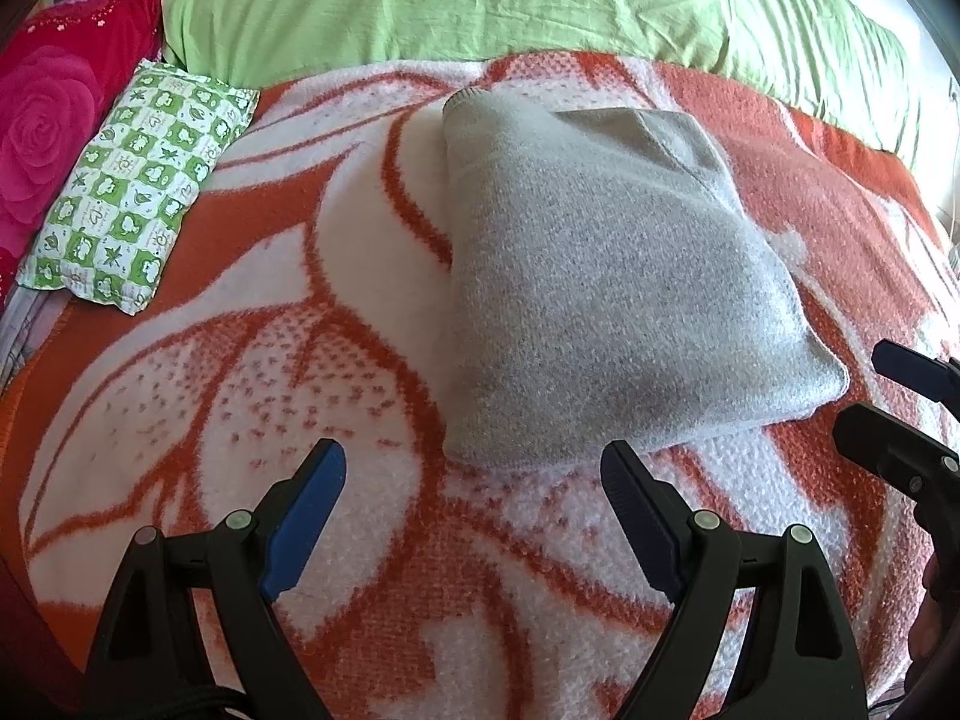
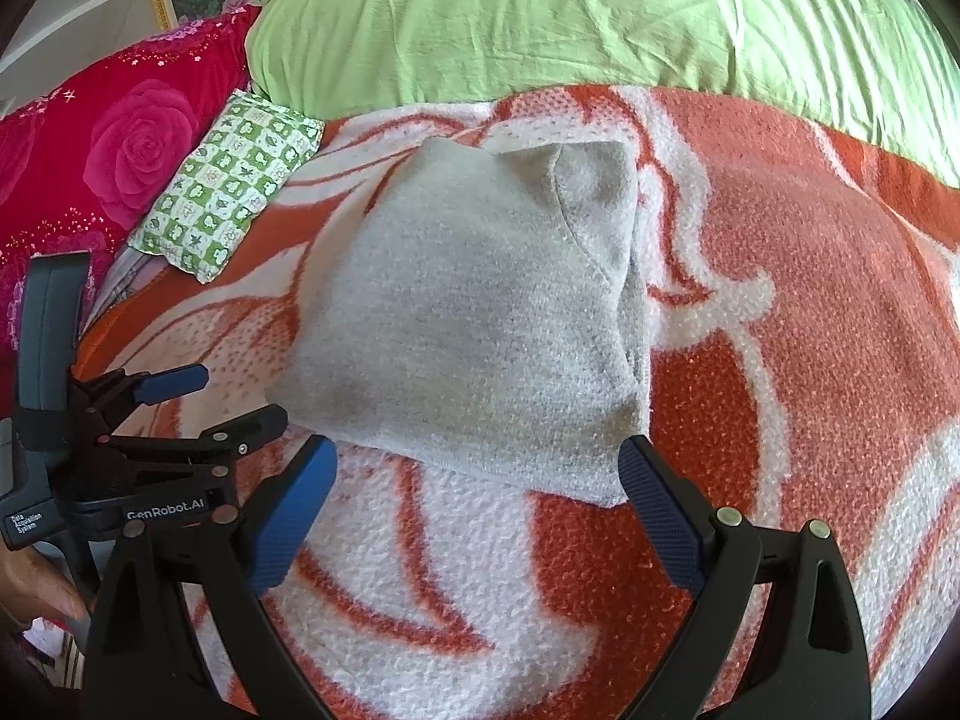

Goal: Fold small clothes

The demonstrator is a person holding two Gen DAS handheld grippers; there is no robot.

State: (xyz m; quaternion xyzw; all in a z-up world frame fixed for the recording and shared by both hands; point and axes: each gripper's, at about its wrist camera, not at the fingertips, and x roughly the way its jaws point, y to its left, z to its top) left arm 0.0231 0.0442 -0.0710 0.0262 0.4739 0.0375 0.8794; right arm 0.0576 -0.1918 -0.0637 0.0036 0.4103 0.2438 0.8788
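A small grey knit garment (image 1: 606,276) lies folded into a compact rectangle on the orange-and-white blanket (image 1: 288,312). My left gripper (image 1: 474,468) stands open just short of the garment's near edge, nothing between its blue pads. In the right wrist view the same grey garment (image 2: 474,312) lies ahead, and my right gripper (image 2: 477,465) is open, its right pad beside the garment's near corner. The left gripper (image 2: 216,399) shows at the left of that view, open. The right gripper (image 1: 894,402) shows at the right edge of the left wrist view.
A green-and-white patterned small pillow (image 1: 138,180) lies at the blanket's left. A pink rose-print pillow (image 1: 54,120) sits further left. A green bedcover (image 1: 480,0) bulges across the back. A hand (image 2: 36,588) holds the left gripper's handle.
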